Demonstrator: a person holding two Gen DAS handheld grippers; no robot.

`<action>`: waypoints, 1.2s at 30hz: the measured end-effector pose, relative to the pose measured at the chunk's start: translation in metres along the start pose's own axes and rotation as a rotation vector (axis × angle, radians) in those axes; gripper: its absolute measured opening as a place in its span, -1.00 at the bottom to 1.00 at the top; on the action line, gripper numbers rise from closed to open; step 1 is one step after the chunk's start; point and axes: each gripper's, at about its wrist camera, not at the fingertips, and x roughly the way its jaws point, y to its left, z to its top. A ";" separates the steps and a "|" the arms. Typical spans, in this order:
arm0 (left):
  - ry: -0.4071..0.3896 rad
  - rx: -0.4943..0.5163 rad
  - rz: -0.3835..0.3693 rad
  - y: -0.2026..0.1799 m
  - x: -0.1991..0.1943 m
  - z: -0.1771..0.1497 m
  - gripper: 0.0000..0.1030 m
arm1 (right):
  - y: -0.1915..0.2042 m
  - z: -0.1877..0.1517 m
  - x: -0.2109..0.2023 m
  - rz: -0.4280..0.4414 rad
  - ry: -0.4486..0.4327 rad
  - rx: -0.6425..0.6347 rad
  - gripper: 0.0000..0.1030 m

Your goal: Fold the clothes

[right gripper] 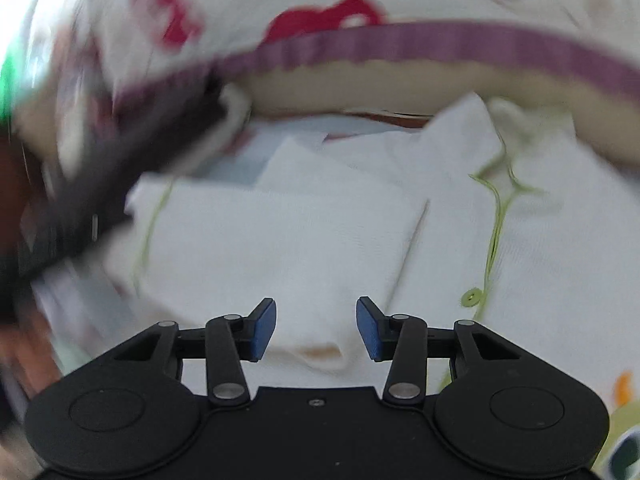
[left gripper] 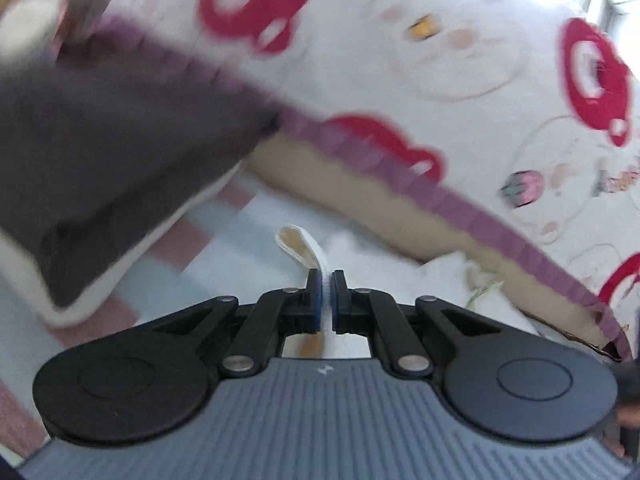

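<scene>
Two grippers, two pretty different stories. From the left wrist camera, the left gripper (left gripper: pixel 327 296) has its blue pads pressed together on a white strip of fabric (left gripper: pixel 310 254), maybe a hem or cuff, that curls up past the fingertips with a yellowish patch on its underside. Beyond it sits a checked surface (left gripper: pixel 224 248) in pale blue and pink, plus a dark grey cushion with white trim (left gripper: pixel 100 152) on the left, all pretty blurry. The right wrist camera is the only one that really shows the white garment (right gripper: pixel 280 232): it lies partly folded, one flap laid over the rest, with lime-green stitching and a green button (right gripper: pixel 473 296) off to the right. The right gripper (right gripper: pixel 316 328) hangs just over that garment with its fingers spread wide, nothing between them. Both views catch the cartoon-print sheet (left gripper: pixel 400 60) with red shapes and a purple ruffled edge (right gripper: pixel 440 44) behind the garment. Something dark and smeared (right gripper: pixel 100 184) crosses the left of the right-wrist view; can't tell what it is.
</scene>
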 end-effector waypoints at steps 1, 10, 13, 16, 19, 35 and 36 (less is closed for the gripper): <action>-0.019 -0.012 -0.061 -0.012 -0.006 0.000 -0.93 | -0.010 0.004 -0.009 0.024 -0.018 0.070 -0.04; 0.098 -0.112 -0.397 -0.124 -0.011 -0.048 -0.92 | -0.090 -0.002 -0.066 0.068 -0.043 0.312 -0.01; 0.184 -0.118 -0.402 -0.138 0.001 -0.065 -0.92 | -0.113 -0.026 -0.070 0.057 -0.049 0.413 0.03; 0.268 -0.125 -0.409 -0.149 0.016 -0.080 -0.90 | -0.139 -0.040 -0.075 0.187 -0.091 0.553 0.03; 0.296 -0.089 -0.420 -0.152 0.014 -0.089 -0.65 | -0.150 -0.046 -0.080 0.235 -0.106 0.608 0.04; 0.334 -0.203 0.037 -0.005 0.039 -0.045 -0.18 | -0.140 -0.082 -0.067 0.002 0.054 0.488 0.08; 0.335 -0.225 0.036 0.001 0.040 -0.045 -0.18 | -0.134 -0.086 -0.065 -0.019 0.050 0.443 0.09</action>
